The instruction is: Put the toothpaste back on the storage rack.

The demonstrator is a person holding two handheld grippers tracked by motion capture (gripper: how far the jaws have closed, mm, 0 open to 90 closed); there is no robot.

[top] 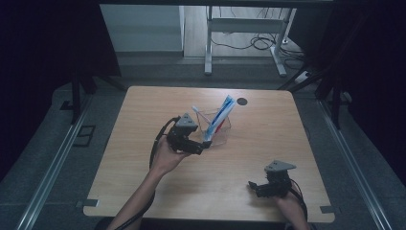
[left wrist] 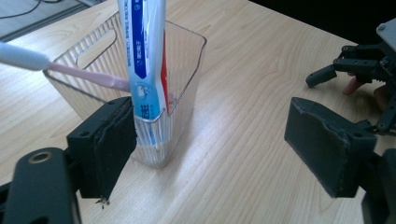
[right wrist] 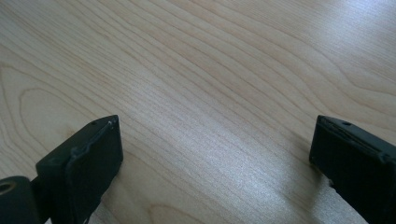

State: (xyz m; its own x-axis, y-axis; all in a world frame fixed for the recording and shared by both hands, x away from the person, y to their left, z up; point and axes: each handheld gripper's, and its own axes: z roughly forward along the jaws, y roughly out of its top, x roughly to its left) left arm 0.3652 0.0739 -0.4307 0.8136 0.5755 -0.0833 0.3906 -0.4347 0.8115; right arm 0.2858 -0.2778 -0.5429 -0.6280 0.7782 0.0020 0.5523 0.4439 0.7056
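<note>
A clear ribbed plastic holder [top: 219,129] stands near the middle of the wooden table [top: 143,110]. A blue, white and red toothpaste tube [top: 223,111] leans upright inside it, beside a pink toothbrush [top: 200,115] with a white head. My left gripper [top: 203,144] is at the holder's near left corner, open. In the left gripper view the holder [left wrist: 187,60] with the tube [left wrist: 144,46] and the brush [left wrist: 88,78] sits right by the left-hand pad; the gripper [left wrist: 215,135] presses on nothing. My right gripper [top: 254,187] rests open near the front right edge, with bare wood between its jaws [right wrist: 210,144].
A dark round hole [top: 242,101] marks the table's far side behind the holder. The right gripper [left wrist: 355,65] shows far off in the left gripper view. Beyond the table stand a white desk frame [top: 208,43] and floor cables [top: 261,42]. Metal rails [top: 52,163] run along both sides.
</note>
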